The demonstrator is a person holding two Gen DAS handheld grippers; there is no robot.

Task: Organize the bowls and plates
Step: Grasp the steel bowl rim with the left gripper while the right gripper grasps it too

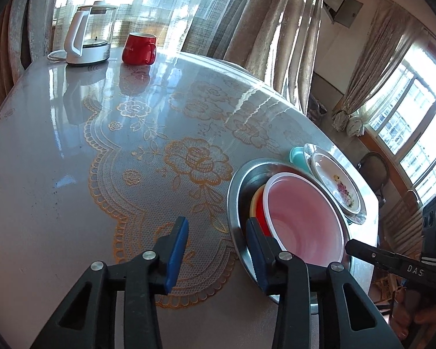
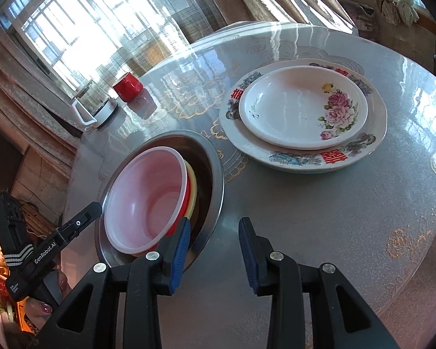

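Observation:
A steel basin [image 1: 235, 203] [image 2: 215, 171] holds a stack of bowls: a pink bowl [image 1: 305, 218] [image 2: 148, 195] on top, red and yellow ones under it. My left gripper [image 1: 216, 250] is open, its jaws astride the basin's near rim. My right gripper [image 2: 215, 250] is open, its left finger over the basin's rim beside the bowls. A small flowered plate [image 2: 302, 107] [image 1: 338, 186] lies on a larger patterned plate [image 2: 302, 154]. A teal dish [image 1: 298, 155] shows behind the plates in the left wrist view.
A round glass-topped table [image 1: 72, 174] [image 2: 334, 218] with a lace cloth carries a red mug [image 1: 139, 49] [image 2: 128, 87] and a glass kettle [image 1: 90, 35] [image 2: 94, 104] at its far side. Curtains and windows surround it.

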